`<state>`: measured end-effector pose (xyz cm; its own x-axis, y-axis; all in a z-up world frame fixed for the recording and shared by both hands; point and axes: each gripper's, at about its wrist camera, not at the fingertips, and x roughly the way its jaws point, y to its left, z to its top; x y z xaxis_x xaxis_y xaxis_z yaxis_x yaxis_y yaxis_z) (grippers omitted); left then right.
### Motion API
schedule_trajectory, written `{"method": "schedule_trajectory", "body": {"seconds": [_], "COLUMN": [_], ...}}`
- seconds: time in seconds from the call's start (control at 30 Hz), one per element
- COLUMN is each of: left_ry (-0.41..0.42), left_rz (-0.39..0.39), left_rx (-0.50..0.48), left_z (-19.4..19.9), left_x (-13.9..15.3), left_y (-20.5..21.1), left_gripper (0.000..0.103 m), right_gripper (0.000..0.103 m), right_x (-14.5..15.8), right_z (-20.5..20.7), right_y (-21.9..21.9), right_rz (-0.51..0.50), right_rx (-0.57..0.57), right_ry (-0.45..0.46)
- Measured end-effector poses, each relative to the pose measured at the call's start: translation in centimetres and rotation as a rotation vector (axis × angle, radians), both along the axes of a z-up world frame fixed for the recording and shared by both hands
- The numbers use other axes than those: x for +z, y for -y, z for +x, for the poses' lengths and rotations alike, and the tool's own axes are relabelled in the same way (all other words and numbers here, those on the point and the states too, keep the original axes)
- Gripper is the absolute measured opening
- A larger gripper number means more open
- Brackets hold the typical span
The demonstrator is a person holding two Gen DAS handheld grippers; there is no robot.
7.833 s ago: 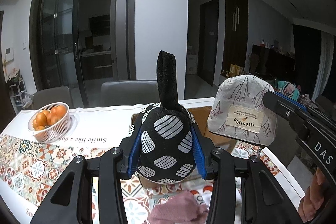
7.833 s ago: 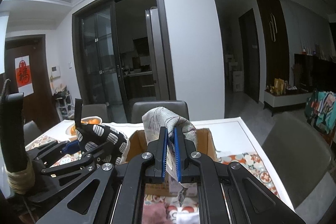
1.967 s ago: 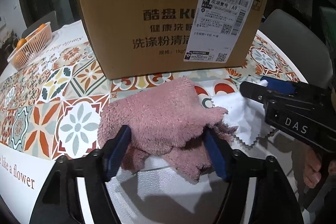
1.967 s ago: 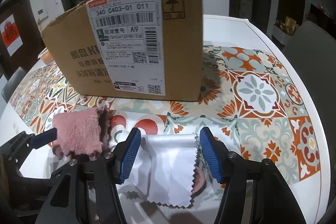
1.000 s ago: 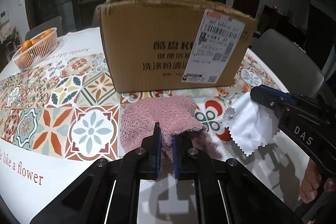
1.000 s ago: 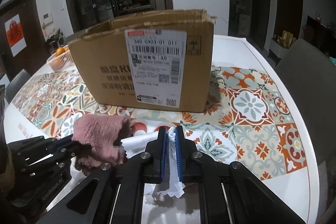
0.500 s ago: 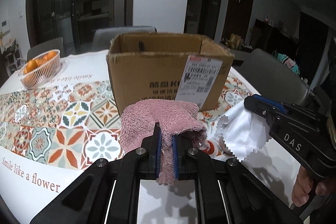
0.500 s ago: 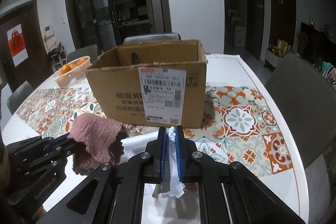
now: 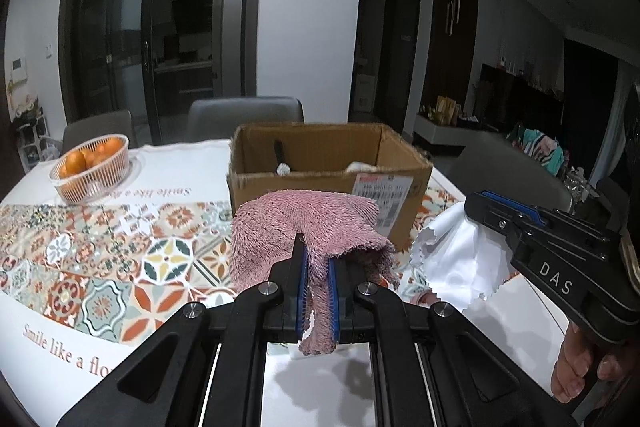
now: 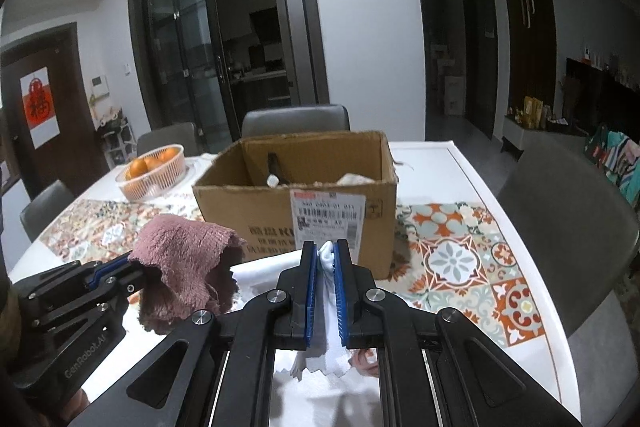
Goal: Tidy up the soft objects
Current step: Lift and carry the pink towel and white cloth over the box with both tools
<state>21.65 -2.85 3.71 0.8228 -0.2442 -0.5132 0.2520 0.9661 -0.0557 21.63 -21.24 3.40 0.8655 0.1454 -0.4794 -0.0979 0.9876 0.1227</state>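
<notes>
My left gripper (image 9: 316, 255) is shut on a fuzzy pink cloth (image 9: 304, 223) and holds it up in front of the open cardboard box (image 9: 328, 163). It also shows in the right wrist view (image 10: 180, 259), at the left. My right gripper (image 10: 327, 251) is shut on a white cloth with zigzag edges (image 10: 326, 343); in the left wrist view this cloth (image 9: 460, 259) hangs at the right. The box (image 10: 296, 195) holds soft items: a black handle and pale fabric show above its rim.
A white basket of oranges (image 9: 90, 167) stands at the table's back left, also in the right wrist view (image 10: 154, 171). A patterned tile mat (image 9: 100, 255) covers the table. Grey chairs (image 10: 296, 119) stand behind the table and at its right side (image 10: 560, 211).
Both grippers closed on their cloths about a second ago and have since lifted them off the table, rising until the box's open top comes into view.
</notes>
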Motion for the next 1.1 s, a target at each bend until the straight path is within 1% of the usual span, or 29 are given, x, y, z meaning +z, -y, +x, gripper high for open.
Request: {"method": "schedule_trajectory", "body": {"seconds": [0.37, 0.67, 0.77, 0.93, 1.1], "left_ry": [0.105, 0.177, 0.201, 0.218, 0.216], "left_rz": [0.003, -0.014, -0.008, 0.003, 0.008], "left_rx": [0.000, -0.017, -0.020, -0.026, -0.033], "left_z": [0.4, 1.9, 2.5, 4.1, 5.9], "left_x": [3.3, 5.7, 6.4, 7.0, 7.0], "left_y": [-0.7, -0.8, -0.5, -0.4, -0.4], "left_gripper": [0.011, 0.011, 0.011, 0.011, 0.011], "right_gripper": [0.010, 0.010, 0.010, 0.010, 0.010], "right_x": [3.1, 5.7, 6.3, 7.2, 7.9], "right_z": [-0.1, 0.8, 1.3, 2.3, 3.7], "right_y": [-0.8, -0.8, -0.9, -0.9, -0.9], "right_rz": [0.014, 0.021, 0.017, 0.014, 0.011], "right_rx": [-0.003, -0.011, -0.012, -0.011, -0.017], "right_ry": [0.088, 0.158, 0.176, 0.202, 0.219]}}
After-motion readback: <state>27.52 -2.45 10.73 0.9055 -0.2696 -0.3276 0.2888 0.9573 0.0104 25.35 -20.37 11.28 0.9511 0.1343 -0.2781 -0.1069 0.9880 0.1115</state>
